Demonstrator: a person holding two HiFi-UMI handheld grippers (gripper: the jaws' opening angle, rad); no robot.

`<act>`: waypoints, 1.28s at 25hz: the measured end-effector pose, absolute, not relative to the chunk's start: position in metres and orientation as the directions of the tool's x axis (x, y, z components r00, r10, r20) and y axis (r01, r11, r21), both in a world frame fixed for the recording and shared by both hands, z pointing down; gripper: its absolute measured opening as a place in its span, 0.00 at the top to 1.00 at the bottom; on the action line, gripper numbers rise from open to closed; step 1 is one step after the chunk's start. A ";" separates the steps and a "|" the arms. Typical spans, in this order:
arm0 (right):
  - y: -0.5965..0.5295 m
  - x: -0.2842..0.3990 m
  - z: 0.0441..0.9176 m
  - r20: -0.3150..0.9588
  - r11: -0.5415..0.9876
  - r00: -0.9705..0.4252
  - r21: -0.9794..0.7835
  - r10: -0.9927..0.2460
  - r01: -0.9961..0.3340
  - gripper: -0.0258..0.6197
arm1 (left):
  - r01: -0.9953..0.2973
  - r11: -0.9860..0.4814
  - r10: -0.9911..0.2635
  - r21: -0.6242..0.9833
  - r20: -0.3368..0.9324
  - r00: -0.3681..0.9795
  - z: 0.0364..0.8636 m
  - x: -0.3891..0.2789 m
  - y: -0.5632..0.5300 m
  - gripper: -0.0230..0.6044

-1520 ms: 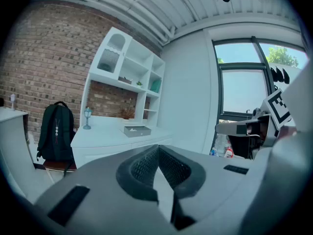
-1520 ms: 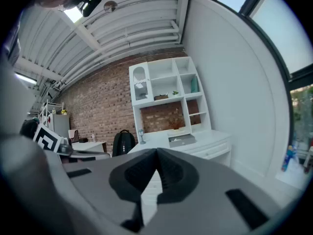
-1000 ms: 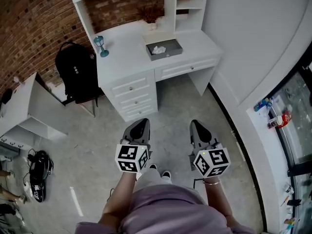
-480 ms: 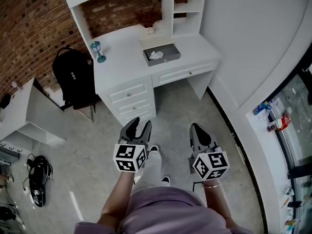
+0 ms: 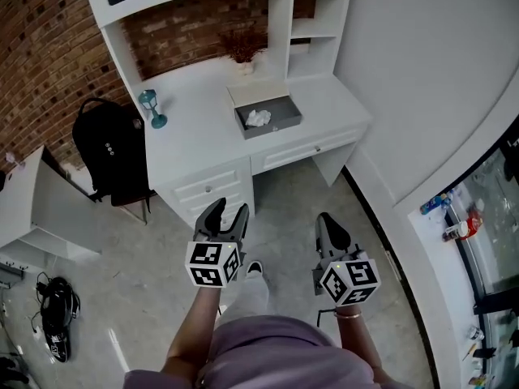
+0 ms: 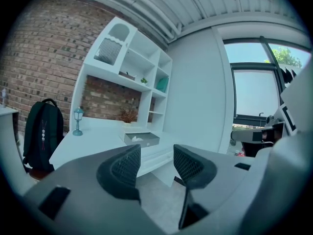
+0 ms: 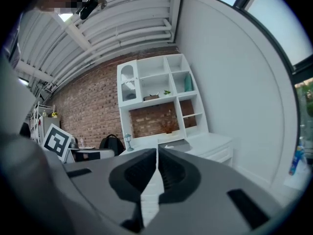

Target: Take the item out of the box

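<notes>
A grey open box [image 5: 268, 117] sits on the white desk [image 5: 195, 128] with a crumpled white item [image 5: 258, 118] inside; the left gripper view shows the box [image 6: 142, 139] far ahead. My left gripper [image 5: 227, 217] hangs over the floor well short of the desk, its jaws opening with nothing between them [image 6: 156, 163]. My right gripper [image 5: 331, 227] is beside it at the same height, jaws pressed together and empty [image 7: 157, 170].
A black backpack [image 5: 105, 148] leans left of the desk. A small teal lantern [image 5: 150, 108] and a dried plant [image 5: 242, 49] stand on the desk under white shelves [image 5: 312, 6]. A low white table [image 5: 32, 209] and dark shoes [image 5: 53, 314] lie at left. A curved white wall [image 5: 422, 96] runs along the right.
The left gripper's jaws have parted from shut. Both grippers and the person have moved forward toward the desk, which now sits lower in the head view.
</notes>
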State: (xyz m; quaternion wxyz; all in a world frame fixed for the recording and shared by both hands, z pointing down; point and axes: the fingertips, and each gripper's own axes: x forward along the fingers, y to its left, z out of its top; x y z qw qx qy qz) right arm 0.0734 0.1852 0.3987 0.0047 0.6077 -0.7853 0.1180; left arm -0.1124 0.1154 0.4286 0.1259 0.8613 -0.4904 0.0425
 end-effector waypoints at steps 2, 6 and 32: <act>0.159 0.071 0.397 0.152 0.232 -0.259 -0.175 -0.954 -0.957 0.96 | -0.857 -0.484 -0.836 0.178 0.195 0.513 0.428 -0.115 0.087 0.65; 0.109 0.067 0.392 0.152 0.220 -0.246 -0.171 -0.957 -0.960 0.96 | -0.855 -0.488 -0.833 0.177 0.198 0.517 0.426 -0.120 0.033 0.65; -0.053 0.058 0.406 0.189 0.197 -0.232 -0.185 -0.954 -0.963 0.96 | -0.829 -0.542 -0.785 0.138 0.270 0.558 0.447 -0.109 -0.143 0.65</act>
